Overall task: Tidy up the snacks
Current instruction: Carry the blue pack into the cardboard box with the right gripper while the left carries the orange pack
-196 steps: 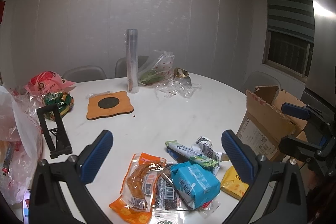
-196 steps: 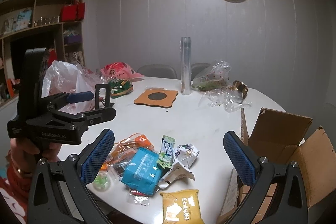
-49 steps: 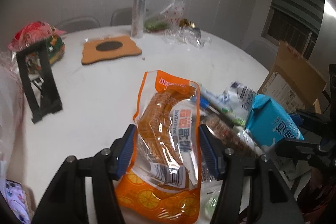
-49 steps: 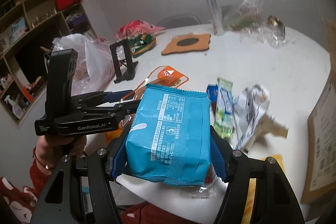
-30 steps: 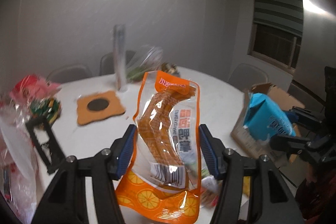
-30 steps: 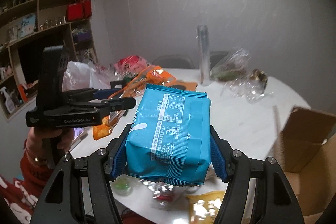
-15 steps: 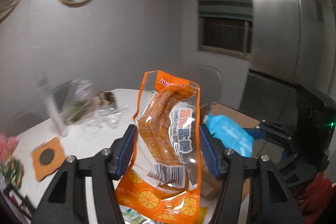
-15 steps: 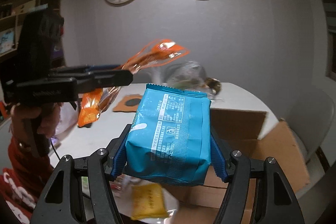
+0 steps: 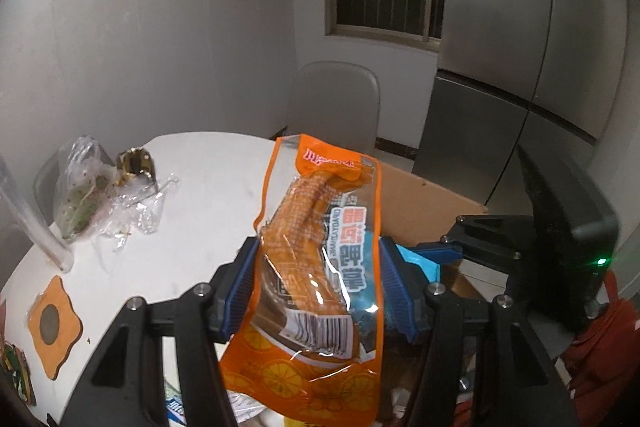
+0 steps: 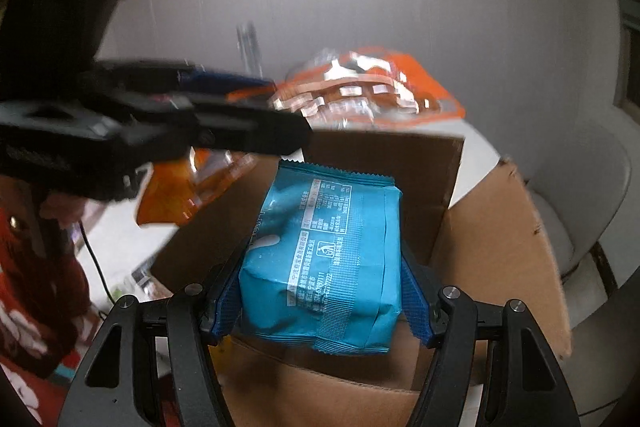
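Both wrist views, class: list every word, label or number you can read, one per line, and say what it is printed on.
"鸭掌": large characters on the orange snack pouch.
Pouch's red top logo, small lettering, barcode digits: too small to read.
Blue snack bag: nutrition table and fine print, too blurred to read.

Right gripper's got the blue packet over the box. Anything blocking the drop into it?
Nothing visible. The right gripper holds the blue packet above the open cardboard box, flaps spread. The left gripper with the orange packet sits near the far flap, not underneath. The box floor is hidden.
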A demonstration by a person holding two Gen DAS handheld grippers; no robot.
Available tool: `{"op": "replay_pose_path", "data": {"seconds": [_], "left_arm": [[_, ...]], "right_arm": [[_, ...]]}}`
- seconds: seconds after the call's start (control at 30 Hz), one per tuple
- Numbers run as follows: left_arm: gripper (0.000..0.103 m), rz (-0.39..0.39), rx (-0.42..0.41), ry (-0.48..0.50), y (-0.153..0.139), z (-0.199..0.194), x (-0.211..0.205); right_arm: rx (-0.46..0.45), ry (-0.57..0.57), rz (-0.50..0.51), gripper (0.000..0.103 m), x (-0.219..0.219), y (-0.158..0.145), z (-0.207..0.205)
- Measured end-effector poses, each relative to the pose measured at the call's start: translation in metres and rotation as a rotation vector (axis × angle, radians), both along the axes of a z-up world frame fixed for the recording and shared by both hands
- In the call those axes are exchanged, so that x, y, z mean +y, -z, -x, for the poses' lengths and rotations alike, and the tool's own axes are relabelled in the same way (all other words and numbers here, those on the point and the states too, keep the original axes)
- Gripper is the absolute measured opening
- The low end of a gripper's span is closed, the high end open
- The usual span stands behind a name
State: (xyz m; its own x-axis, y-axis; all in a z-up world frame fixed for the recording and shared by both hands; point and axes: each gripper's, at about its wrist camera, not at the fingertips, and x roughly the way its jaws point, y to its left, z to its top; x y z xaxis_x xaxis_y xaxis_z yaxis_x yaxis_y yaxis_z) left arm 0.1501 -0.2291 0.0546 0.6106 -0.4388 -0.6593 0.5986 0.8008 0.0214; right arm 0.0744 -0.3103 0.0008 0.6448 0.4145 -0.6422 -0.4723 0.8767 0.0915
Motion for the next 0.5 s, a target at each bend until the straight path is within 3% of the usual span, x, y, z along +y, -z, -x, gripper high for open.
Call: {"op": "replay_pose_path", "data": {"seconds": [0.3, 0.5], "left_arm": [[0.056, 0.009, 0.035, -0.002, 0.005, -0.003, 0.027], [0.056, -0.034, 0.066, 0.022, 0.015, -0.012, 0.03]], "right_arm": [[0.146, -0.039, 0.109, 0.064, 0.023, 0.026, -0.033], [0.221, -0.035, 0.152, 0.065, 0.031, 0.039, -0.049]]}}
